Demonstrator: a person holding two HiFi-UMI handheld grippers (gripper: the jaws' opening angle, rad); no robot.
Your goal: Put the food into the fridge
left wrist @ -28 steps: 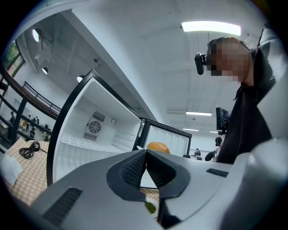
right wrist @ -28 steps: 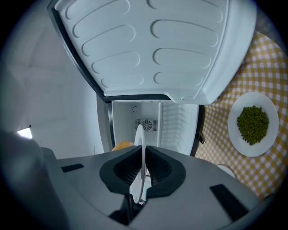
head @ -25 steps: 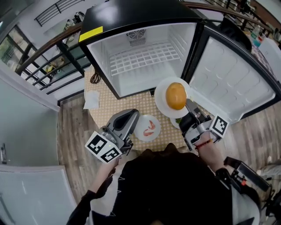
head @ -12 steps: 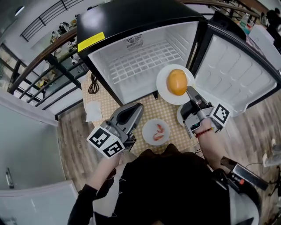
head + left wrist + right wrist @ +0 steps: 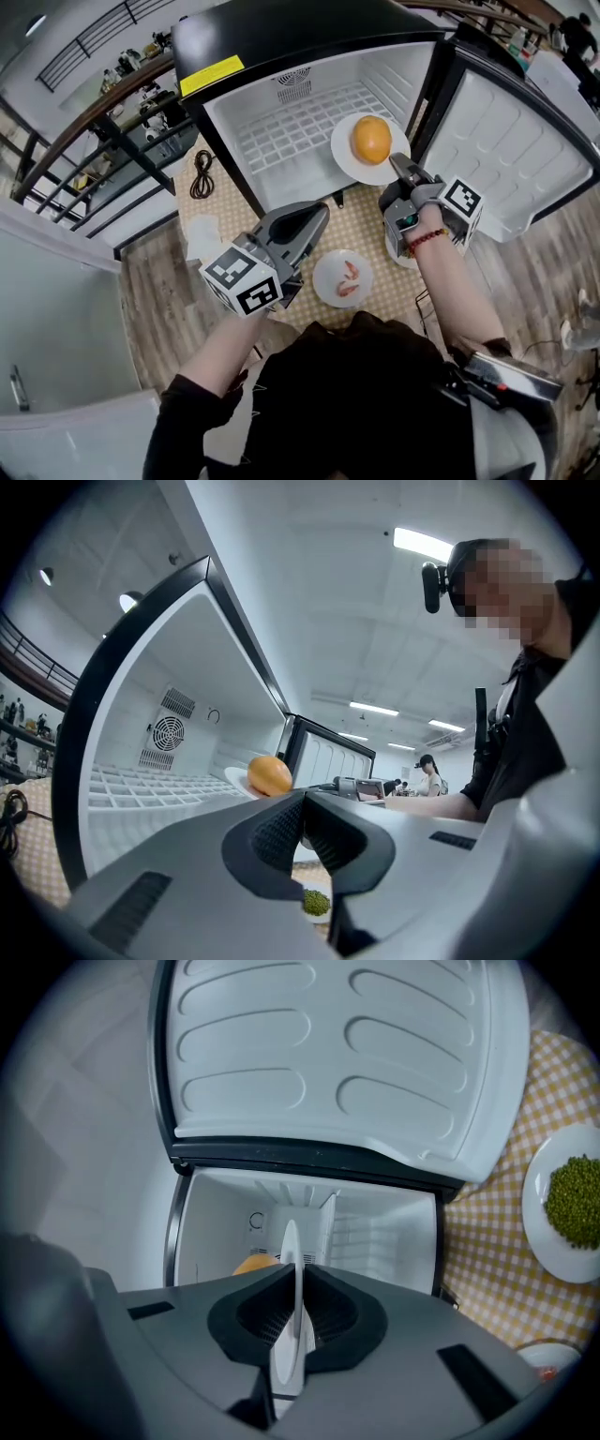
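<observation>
Upper centre, the right gripper (image 5: 401,169) grips a white plate (image 5: 347,156) by its rim (orange food (image 5: 372,140) on it) at the open fridge (image 5: 281,131); the left gripper (image 5: 317,214), lower left, is clenched empty.

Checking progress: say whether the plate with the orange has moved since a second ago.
Yes. The plate moved from outside the fridge in over its shelf.

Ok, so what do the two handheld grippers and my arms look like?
Both the left gripper and right gripper are grey, wedge-shaped shells with black ribbed fingers and a white cube of black square markers. A red bead bracelet circles the right wrist, above a black top.
</observation>
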